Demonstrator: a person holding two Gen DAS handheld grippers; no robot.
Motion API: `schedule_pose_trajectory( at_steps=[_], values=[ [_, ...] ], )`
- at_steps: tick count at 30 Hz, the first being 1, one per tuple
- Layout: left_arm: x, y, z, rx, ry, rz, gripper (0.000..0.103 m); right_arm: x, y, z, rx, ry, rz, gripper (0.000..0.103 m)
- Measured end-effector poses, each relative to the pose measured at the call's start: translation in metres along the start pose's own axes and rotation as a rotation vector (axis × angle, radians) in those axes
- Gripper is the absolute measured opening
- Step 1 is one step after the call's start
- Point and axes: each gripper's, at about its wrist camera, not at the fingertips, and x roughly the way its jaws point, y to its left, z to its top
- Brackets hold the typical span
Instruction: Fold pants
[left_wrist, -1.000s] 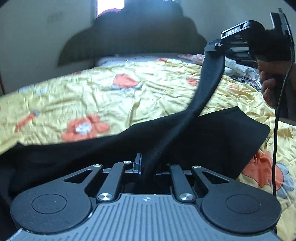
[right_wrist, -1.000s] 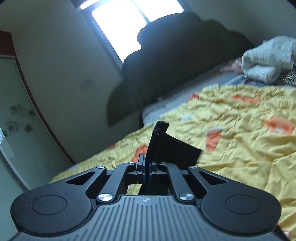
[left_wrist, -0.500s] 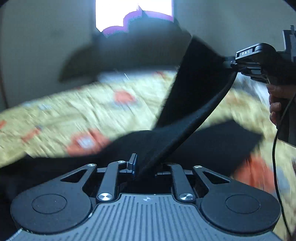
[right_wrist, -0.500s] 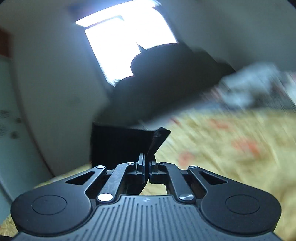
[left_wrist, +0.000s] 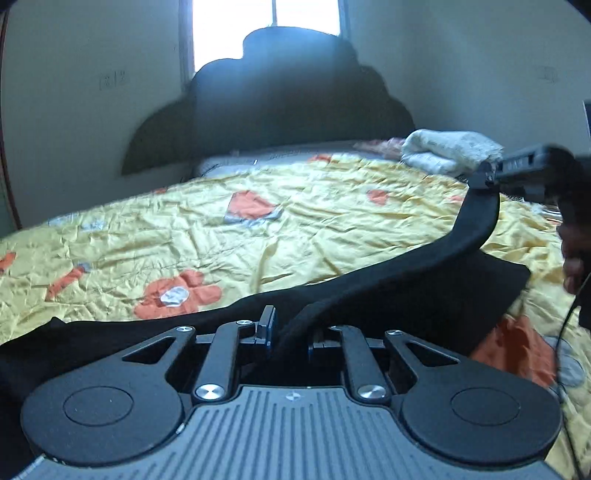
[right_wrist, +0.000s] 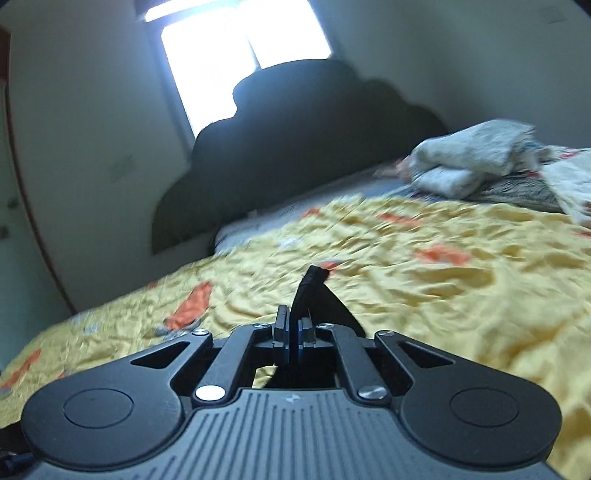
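Black pants (left_wrist: 424, 291) lie across the near part of a bed with a yellow flowered cover (left_wrist: 258, 229). My left gripper (left_wrist: 290, 330) is shut on an edge of the pants low over the bed. A taut black band of fabric runs from it up to my right gripper (left_wrist: 484, 177), which shows at the right of the left wrist view, held higher. In the right wrist view my right gripper (right_wrist: 293, 332) is shut on a fold of the black pants (right_wrist: 310, 291) that sticks up between its fingers.
A dark shaped headboard (left_wrist: 280, 107) stands at the far end under a bright window (left_wrist: 266, 29). Rolled white bedding (left_wrist: 450, 151) and a striped pillow (right_wrist: 517, 188) lie at the far right of the bed. A hand (left_wrist: 576, 251) holds the right gripper.
Both grippers swung the held edge of the pants up and have brought it back down. The right gripper is now lower and farther right, and the band of fabric lies flatter over the bed.
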Motion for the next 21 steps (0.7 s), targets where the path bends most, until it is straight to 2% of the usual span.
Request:
schedule_pose_trajectory(
  at_steps=[2,4,6,8,9,10,13,16,19,21],
  values=[
    [0.017,0.014,0.007,-0.080,0.063,-0.002,0.014,0.022,0.010,0.012,-0.010,0.035,0.044,0.004],
    [0.022,0.032,0.016,-0.164,0.070,0.040,0.014,0.024,0.031,0.027,-0.046,-0.022,0.079,0.004],
    [0.004,0.045,0.026,-0.204,-0.042,0.094,0.014,0.002,0.047,0.039,-0.083,-0.164,0.136,0.004],
    [-0.013,0.039,0.030,-0.146,-0.134,0.127,0.013,-0.020,0.055,0.041,-0.150,-0.255,0.098,0.004],
    [-0.017,0.030,0.029,-0.096,-0.130,0.110,0.012,-0.025,0.053,0.036,-0.176,-0.263,0.057,0.004],
    [-0.016,0.021,0.025,-0.048,-0.103,0.079,0.012,-0.025,0.046,0.029,-0.190,-0.240,0.002,0.004],
    [-0.003,-0.009,-0.006,0.068,0.034,-0.026,0.012,-0.006,0.006,-0.001,-0.153,-0.073,-0.151,0.004],
    [0.010,-0.022,-0.030,0.099,0.146,-0.062,0.012,-0.004,-0.025,-0.031,-0.079,0.025,-0.209,0.004],
    [0.009,-0.022,-0.034,0.122,0.144,-0.060,0.012,-0.009,-0.033,-0.042,-0.066,0.060,-0.232,0.004],
    [0.008,-0.019,-0.032,0.101,0.148,-0.069,0.012,-0.010,-0.031,-0.045,-0.068,0.069,-0.240,0.004]
  ],
)
